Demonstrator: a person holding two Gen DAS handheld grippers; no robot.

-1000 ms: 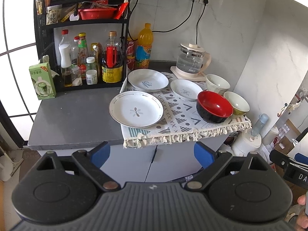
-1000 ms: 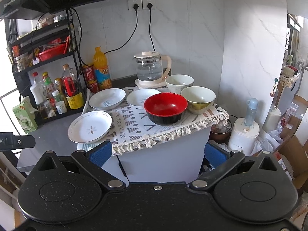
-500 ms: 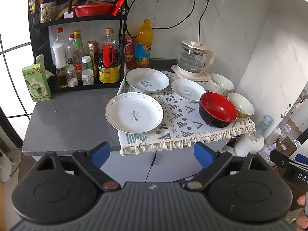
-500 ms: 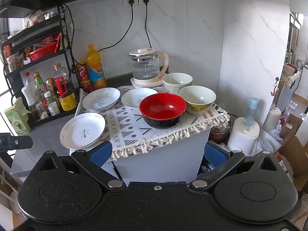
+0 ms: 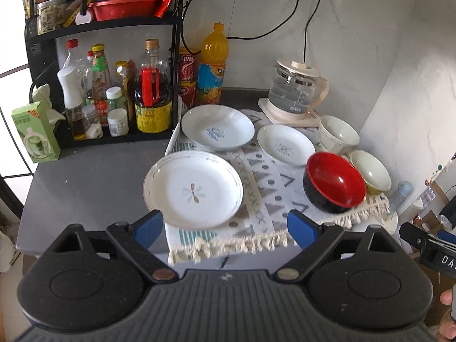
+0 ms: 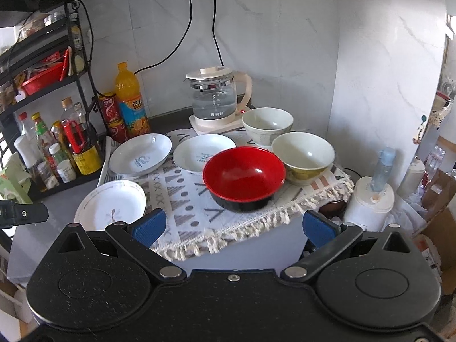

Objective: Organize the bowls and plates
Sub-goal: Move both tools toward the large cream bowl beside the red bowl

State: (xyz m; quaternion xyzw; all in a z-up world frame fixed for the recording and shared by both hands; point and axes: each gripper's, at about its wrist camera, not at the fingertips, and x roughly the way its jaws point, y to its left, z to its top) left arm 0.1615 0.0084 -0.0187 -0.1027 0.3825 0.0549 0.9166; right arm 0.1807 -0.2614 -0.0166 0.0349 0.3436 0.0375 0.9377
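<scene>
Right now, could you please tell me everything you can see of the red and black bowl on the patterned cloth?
The red and black bowl is round and fairly deep, glossy red inside and black outside, with highlights that suggest lacquer or plastic. It stands upright and looks empty, near the fringed front edge of the patterned cloth. The yellow-sided bowl sits close at its right, and the small white plate lies just behind it; whether either touches it cannot be told. Neither gripper holds it.
</scene>
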